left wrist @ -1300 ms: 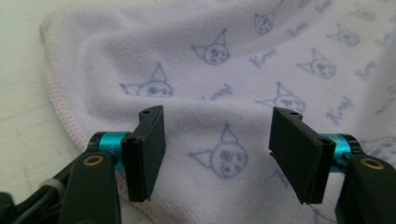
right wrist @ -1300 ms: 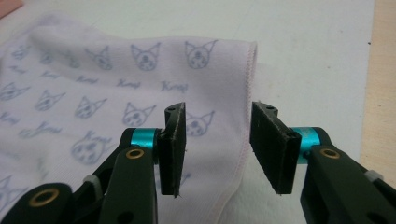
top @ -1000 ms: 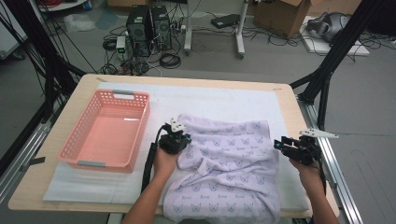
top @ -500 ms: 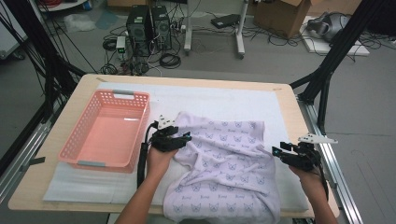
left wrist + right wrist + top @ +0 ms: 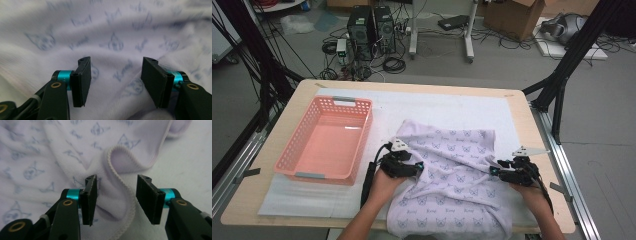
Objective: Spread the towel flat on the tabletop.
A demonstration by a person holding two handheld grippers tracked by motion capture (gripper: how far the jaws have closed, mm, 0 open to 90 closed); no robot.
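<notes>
**Both jaws parted over the lilac cloth, nothing gripped**

Jaws first: both pairs stand apart with no fabric pinched, and those of my left gripper (image 5: 418, 165) have just been opening while those of my right gripper (image 5: 493, 171) have just been closing a little, with cloth lying in each gap.

From the high view, the pale lilac knitted cloth printed with small blue cat faces (image 5: 452, 185) lies rumpled on the white mat (image 5: 437, 107) that covers the wooden bench (image 5: 522, 107), its near edge reaching toward my side. My left hand (image 5: 384, 182) sits at the cloth's left border and my right hand (image 5: 527, 187) at its right border, which I judge puts them where two sides can be taken at once for a fold or a lift. The pink plastic lattice basket (image 5: 328, 142) stands just left of the cloth, apart from it and with nothing in it, a likely place for the cloth once it is folded.

Along my left gripper (image 5: 113, 80), the black pads hang wide over a soft ridge of the cloth (image 5: 112, 37). The fabric passes under and between them, not pressed by either pad.

Along my right gripper (image 5: 116, 200), the pads stand moderately apart astride the cloth's ribbed hem (image 5: 125, 195), which curls up in a loop just beyond them. That raised hem gives an easy edge to take, and I judge closing here would catch it.
</notes>
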